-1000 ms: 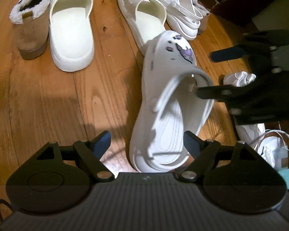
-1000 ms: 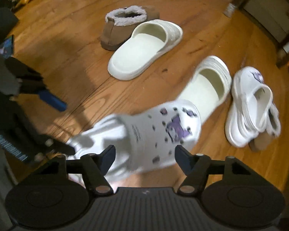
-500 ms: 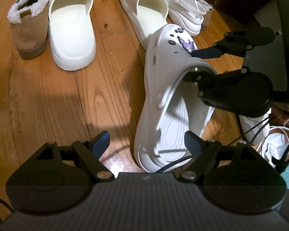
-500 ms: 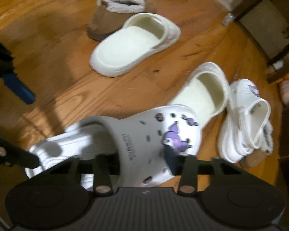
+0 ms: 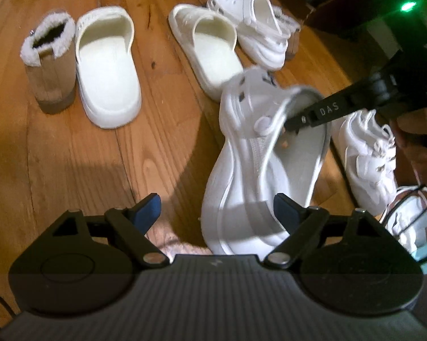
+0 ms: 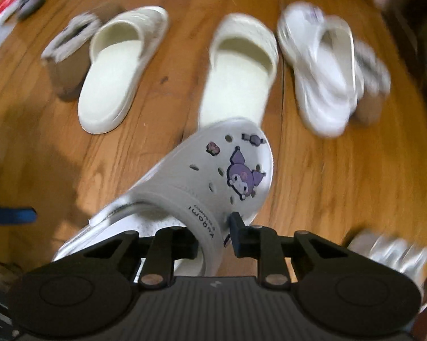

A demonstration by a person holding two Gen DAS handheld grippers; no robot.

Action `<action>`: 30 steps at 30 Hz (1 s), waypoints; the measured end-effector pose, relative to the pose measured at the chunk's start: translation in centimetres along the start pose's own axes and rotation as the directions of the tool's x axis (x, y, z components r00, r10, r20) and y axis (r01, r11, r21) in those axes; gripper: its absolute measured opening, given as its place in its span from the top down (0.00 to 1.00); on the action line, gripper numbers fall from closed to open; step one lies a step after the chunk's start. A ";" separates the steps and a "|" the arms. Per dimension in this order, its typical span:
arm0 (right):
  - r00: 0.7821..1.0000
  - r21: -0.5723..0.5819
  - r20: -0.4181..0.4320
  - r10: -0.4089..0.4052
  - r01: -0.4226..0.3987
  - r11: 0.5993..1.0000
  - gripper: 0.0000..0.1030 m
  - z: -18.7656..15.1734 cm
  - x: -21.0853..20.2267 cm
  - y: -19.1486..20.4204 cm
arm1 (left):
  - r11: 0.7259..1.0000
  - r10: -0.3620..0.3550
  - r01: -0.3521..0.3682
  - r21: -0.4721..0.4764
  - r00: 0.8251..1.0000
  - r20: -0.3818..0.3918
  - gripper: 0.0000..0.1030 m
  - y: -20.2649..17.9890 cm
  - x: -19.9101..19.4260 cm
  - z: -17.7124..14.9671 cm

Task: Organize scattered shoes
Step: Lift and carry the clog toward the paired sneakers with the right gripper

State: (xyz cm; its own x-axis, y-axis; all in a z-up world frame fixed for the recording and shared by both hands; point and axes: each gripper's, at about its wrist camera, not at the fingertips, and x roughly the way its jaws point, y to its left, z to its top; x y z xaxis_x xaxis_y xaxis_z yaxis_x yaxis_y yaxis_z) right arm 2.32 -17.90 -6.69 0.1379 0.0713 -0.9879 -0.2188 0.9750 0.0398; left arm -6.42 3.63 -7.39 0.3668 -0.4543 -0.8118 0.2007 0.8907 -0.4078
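Since a second ago, tipped onto its side edge and lifted at the toe: white clog (image 6: 213, 176), smooth moulded foam with vent holes and a purple cartoon charm (image 6: 243, 177). Long axis running from the near edge of the left wrist view up and away, toe toward the row of shoes, heel near the left gripper (image 5: 215, 213), sole partly raised off the wooden floor (image 5: 57, 156). Pinched at the upper's rim by the right gripper (image 6: 213, 234), fingers having just closed, one inside the opening and one outside. Heel strap (image 5: 273, 119) swung forward over the opening. Left fingers spread wide, grasping nothing, the heel between them but not pressed. Beyond, side by side: tan fleece-lined boot (image 5: 50, 65), two cream slides (image 5: 108, 71) (image 5: 210, 48), a second white clog (image 5: 256, 25). Off to the right, white lace-up sneakers (image 5: 370, 156).
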 end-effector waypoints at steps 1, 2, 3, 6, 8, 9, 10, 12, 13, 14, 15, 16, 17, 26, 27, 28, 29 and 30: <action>1.000 0.027 -0.004 0.007 -0.007 1.000 0.86 0.0 0.0 -0.4 | 1.000 -0.025 0.025 -0.012 1.000 0.010 0.15 0.1 -0.3 0.2; 1.000 0.055 -0.008 0.015 -0.014 0.998 0.86 0.1 0.0 -0.9 | 0.999 -0.041 0.041 -0.017 0.999 0.018 0.15 0.0 -0.6 0.3; 1.000 0.078 -0.004 0.012 -0.012 0.997 0.85 0.0 -0.2 -1.3 | 0.999 -0.039 0.040 -0.014 0.999 0.021 0.15 -0.1 -0.7 0.4; 1.000 0.105 -0.011 0.004 -0.003 0.995 0.85 -0.5 -0.6 -1.5 | 0.999 -0.049 0.049 0.004 0.998 0.049 0.15 -0.6 -1.6 0.4; 0.998 0.191 -0.039 0.042 -0.033 0.981 0.85 -1.3 -0.9 -2.2 | 0.997 -0.075 0.075 0.010 0.994 0.074 0.15 -0.7 -2.1 0.4; 0.996 0.246 -0.058 0.063 -0.047 0.968 0.85 -1.6 -1.0 -2.7 | 0.996 -0.095 0.094 0.011 0.991 0.090 0.15 -0.7 -2.2 0.4; 0.994 0.300 -0.076 0.084 -0.058 0.952 0.86 -1.9 -1.1 -3.1 | 0.993 -0.113 0.114 -0.003 0.988 0.103 0.15 -0.6 -2.3 0.4; 0.988 0.371 -0.087 0.128 -0.087 0.925 0.87 -2.6 -1.3 -3.8 | 0.990 -0.133 0.136 -0.022 0.985 0.112 0.15 -0.5 -2.7 0.4; 0.983 0.416 -0.093 0.157 -0.105 0.903 0.86 -3.0 -1.6 -4.1 | 0.990 -0.139 0.142 -0.020 0.984 0.115 0.15 -0.6 -2.8 0.4; 0.982 0.431 -0.098 0.159 -0.102 0.897 0.85 -3.2 -1.7 -4.2 | 0.990 -0.139 0.142 -0.016 0.983 0.122 0.15 -0.7 -3.1 0.4; 0.983 0.444 -0.104 0.152 -0.091 0.891 0.84 -3.7 -1.8 -4.1 | 0.990 -0.137 0.139 -0.012 0.983 0.126 0.15 -0.7 -3.3 0.4; 0.982 0.451 -0.105 0.154 -0.091 0.888 0.84 -4.1 -1.8 -4.0 | 0.990 -0.135 0.137 -0.008 0.982 0.129 0.15 -0.8 -3.4 0.5; 0.981 0.467 -0.106 0.164 -0.096 0.879 0.84 -4.3 -1.7 -4.0 | 0.991 -0.132 0.134 -0.008 0.983 0.129 0.15 -0.8 -3.4 0.5; 0.878 0.681 -0.089 0.470 -0.291 0.672 0.68 -6.8 -0.2 -3.7 | 0.992 -0.105 0.110 -0.054 0.990 0.094 0.14 0.5 -2.8 0.2; 0.878 0.618 -0.096 0.470 -0.318 0.719 0.58 -6.2 -0.9 -3.2 | 0.991 -0.105 0.112 -0.068 0.990 0.093 0.11 0.8 -2.7 0.2; 0.896 0.449 -0.086 0.435 -0.355 0.820 0.50 -5.1 -2.9 -2.3 | 0.988 -0.110 0.118 -0.098 0.990 0.086 0.10 1.5 -2.4 0.2; 0.908 0.357 -0.060 0.415 -0.368 0.858 0.44 -4.9 -3.8 -1.9 | 0.983 -0.119 0.128 -0.132 0.990 0.075 0.10 2.2 -2.1 0.1; 0.918 0.261 -0.032 0.396 -0.375 0.889 0.29 -4.7 -4.8 -1.6 | 0.980 -0.125 0.134 -0.149 0.990 0.069 0.10 2.6 -1.9 0.1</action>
State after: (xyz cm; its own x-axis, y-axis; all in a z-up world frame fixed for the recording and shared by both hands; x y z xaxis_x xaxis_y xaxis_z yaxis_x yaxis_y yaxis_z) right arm -2.51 -20.76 -2.74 0.0087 0.4449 -0.8956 0.0061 0.8955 0.4449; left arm -6.55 6.81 -6.87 0.4005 -0.5616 -0.7240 0.1107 0.8140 -0.5702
